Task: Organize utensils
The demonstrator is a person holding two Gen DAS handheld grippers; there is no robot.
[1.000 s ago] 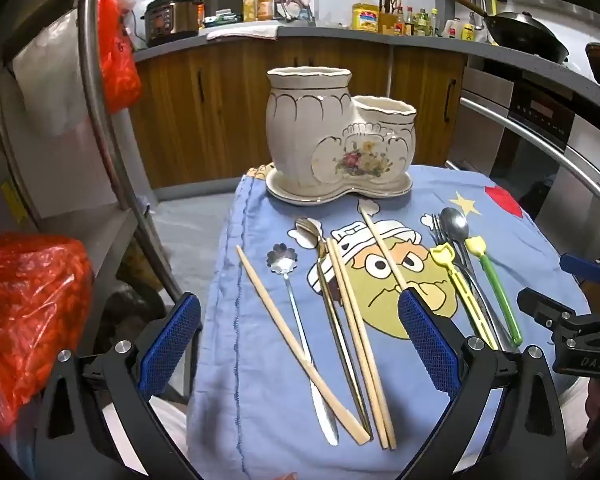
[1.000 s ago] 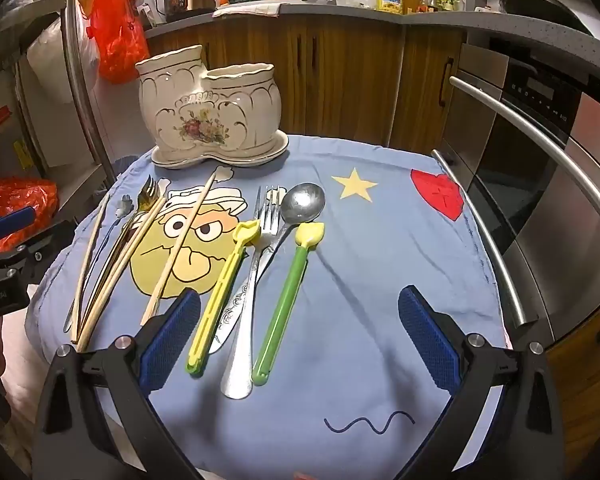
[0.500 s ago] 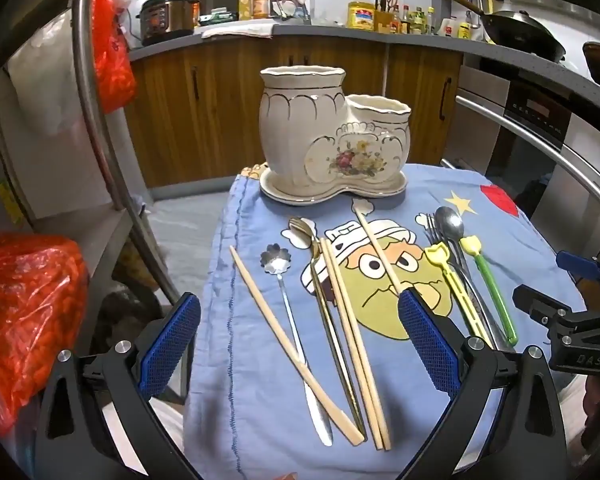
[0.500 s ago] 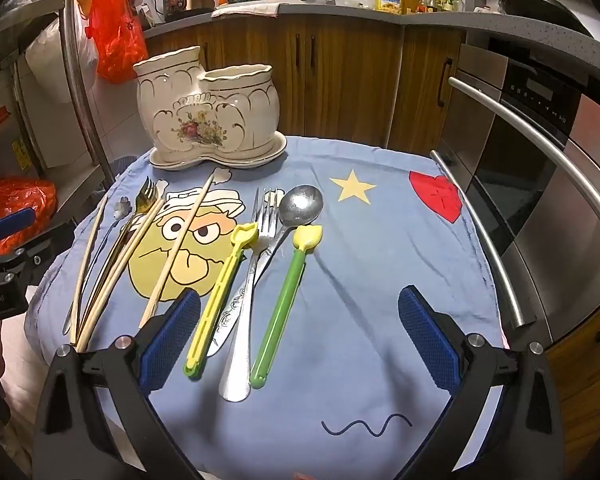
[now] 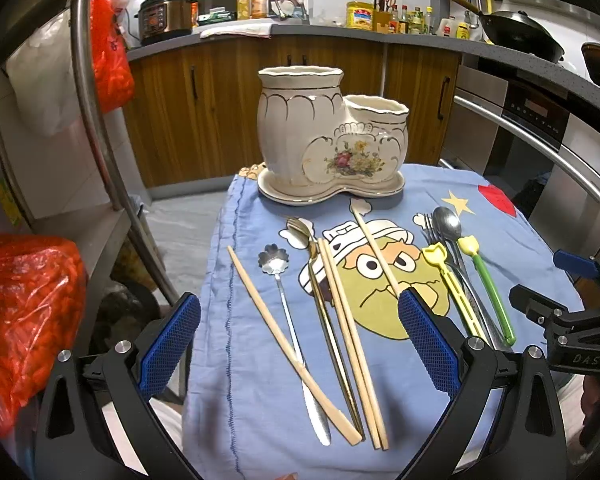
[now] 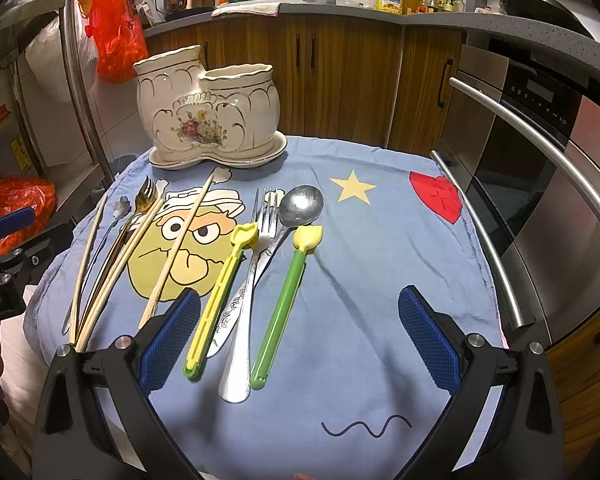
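From the left wrist camera, my left gripper (image 5: 298,350) hangs over the near edge of the blue cloth (image 5: 440,420) with its fingers spread wide and nothing between them. Under it lie 4 chopsticks (image 5: 342,316), a flower spoon (image 5: 276,264) and a gold fork (image 5: 320,292), all flat, some crossing at the near ends. The ceramic holder (image 5: 328,136) stands at the far edge, both of its 2 cups looking empty as far as I can tell. I judge the step in hand is the first pick, so I should choose the lone chopstick (image 5: 268,316) on the left, which lies clear further up, and close across its shaft, not along it.

From the right wrist camera, my right gripper (image 6: 298,350) is also spread and empty above the yellow stick (image 6: 220,296), steel fork (image 6: 252,280), steel spoon (image 6: 296,212) and green stick (image 6: 288,304). The spoon handle runs under the fork, so I should lift the green stick first; it lies apart on the right. Thin things on soft cloth call for a low, level pinch.
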